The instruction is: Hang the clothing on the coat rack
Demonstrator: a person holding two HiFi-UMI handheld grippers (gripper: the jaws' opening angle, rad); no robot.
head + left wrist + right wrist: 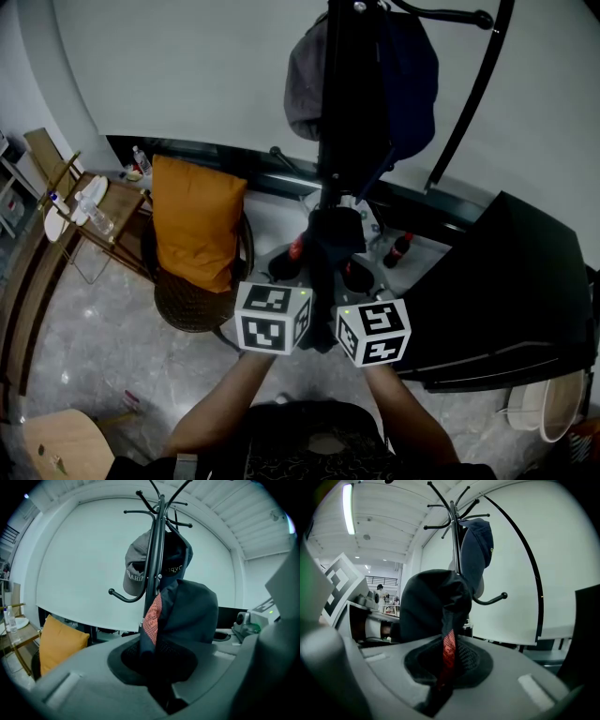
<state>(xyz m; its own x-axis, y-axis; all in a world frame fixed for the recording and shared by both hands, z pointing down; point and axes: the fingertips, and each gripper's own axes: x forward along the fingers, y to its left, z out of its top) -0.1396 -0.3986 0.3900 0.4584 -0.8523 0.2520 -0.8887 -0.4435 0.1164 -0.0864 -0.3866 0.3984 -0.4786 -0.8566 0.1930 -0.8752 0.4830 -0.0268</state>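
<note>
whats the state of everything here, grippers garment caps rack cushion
left gripper: shut on the garment
right gripper: shut on the garment
garment: bunched, held by both grippers, not hung
gray cap: hanging on the rack
navy cap: hanging on the rack
rack: upright, lower hook free
cushion: propped up in the chair

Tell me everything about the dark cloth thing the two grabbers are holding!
The clothing is dark navy, soft fabric, bunched into a rounded lump. A red-orange mesh strip shows along one folded edge, like a lining. The left gripper and right gripper are both shut on its lower part, side by side, holding it up just in front of the coat rack pole. Whether it touches the rack cannot be told.
</note>
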